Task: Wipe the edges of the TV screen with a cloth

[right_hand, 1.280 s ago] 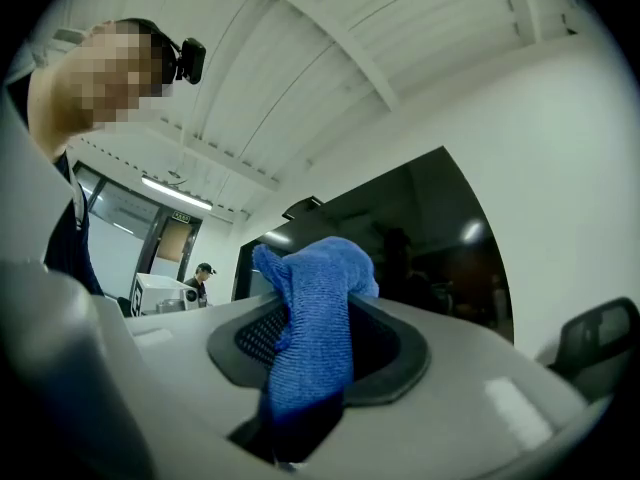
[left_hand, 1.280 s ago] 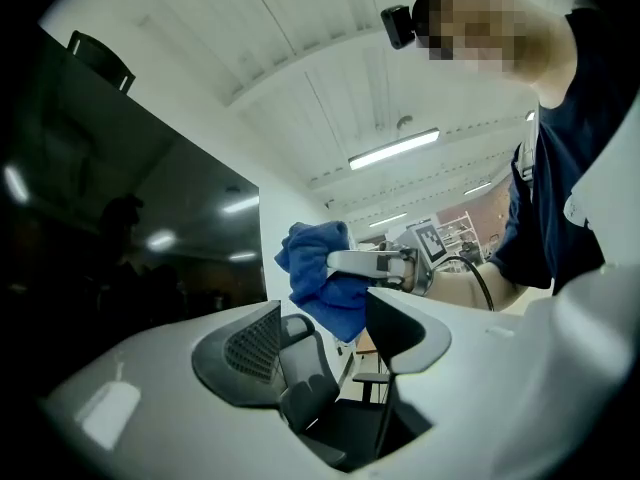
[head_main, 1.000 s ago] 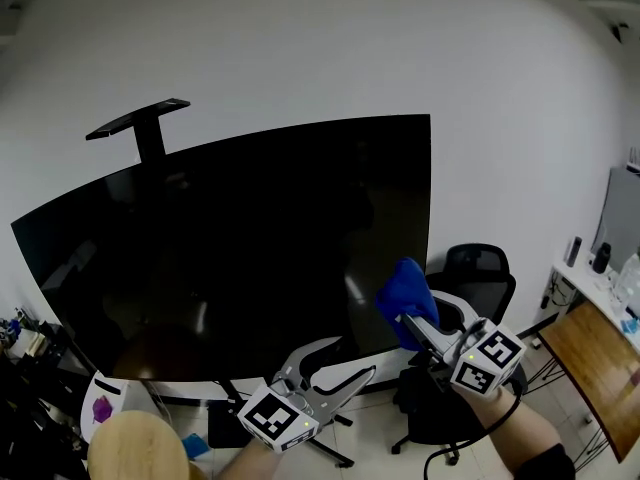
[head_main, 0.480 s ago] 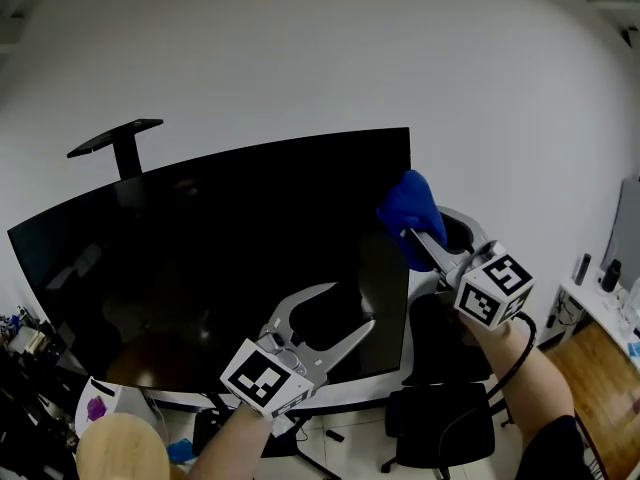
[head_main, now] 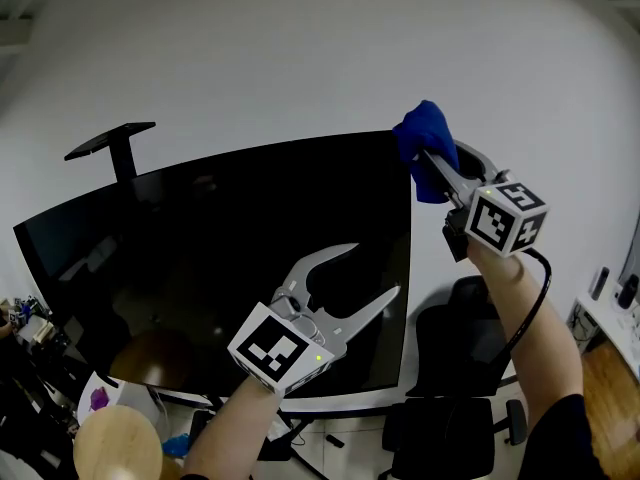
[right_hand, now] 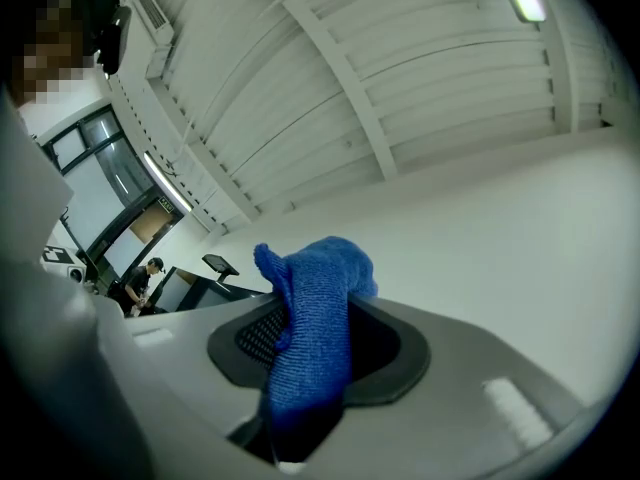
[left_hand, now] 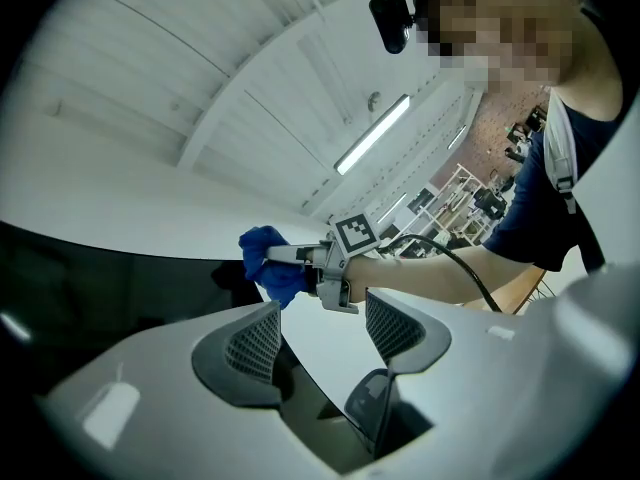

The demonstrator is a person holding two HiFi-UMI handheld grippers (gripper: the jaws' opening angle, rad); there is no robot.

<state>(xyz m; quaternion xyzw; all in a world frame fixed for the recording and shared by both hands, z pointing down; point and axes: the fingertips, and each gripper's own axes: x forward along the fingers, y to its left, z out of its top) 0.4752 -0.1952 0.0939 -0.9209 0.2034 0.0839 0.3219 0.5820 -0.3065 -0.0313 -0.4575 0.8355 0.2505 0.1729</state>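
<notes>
Head view has your right gripper (head_main: 428, 156) raised at the upper right corner of the TV screen (head_main: 200, 248), with the blue cloth (head_main: 420, 130) bunched around the tips of its 2 jaws and lying against that corner, where the top edge meets the right edge. In the right gripper view, the jaws are closed down onto the cloth (right_hand: 315, 323): it is pinched between the 2 black pads, a thick fold stands up beyond the tips of the right gripper (right_hand: 318, 353), and the rest trails down into the throat behind them. Beyond those jaws lie only white wall and ceiling, and off to their left is a dark edge that may be the screen, though it is too small to tell. Your left gripper (head_main: 376, 269) hangs lower, in front of the screen's lower right area, its jaws spread wide with nothing between them. The left gripper view confirms it, since the gap of the left gripper (left_hand: 325, 333) between the 2 ribbed pads is bare. Straight ahead of those open jaws you see the right gripper (left_hand: 278, 260) with its marker cube (left_hand: 355, 233), the cloth (left_hand: 268, 273) at its tips, and the dark screen (left_hand: 80, 288) off to the left of the jaws. Below the right gripper stands a black office chair (head_main: 450, 348).
</notes>
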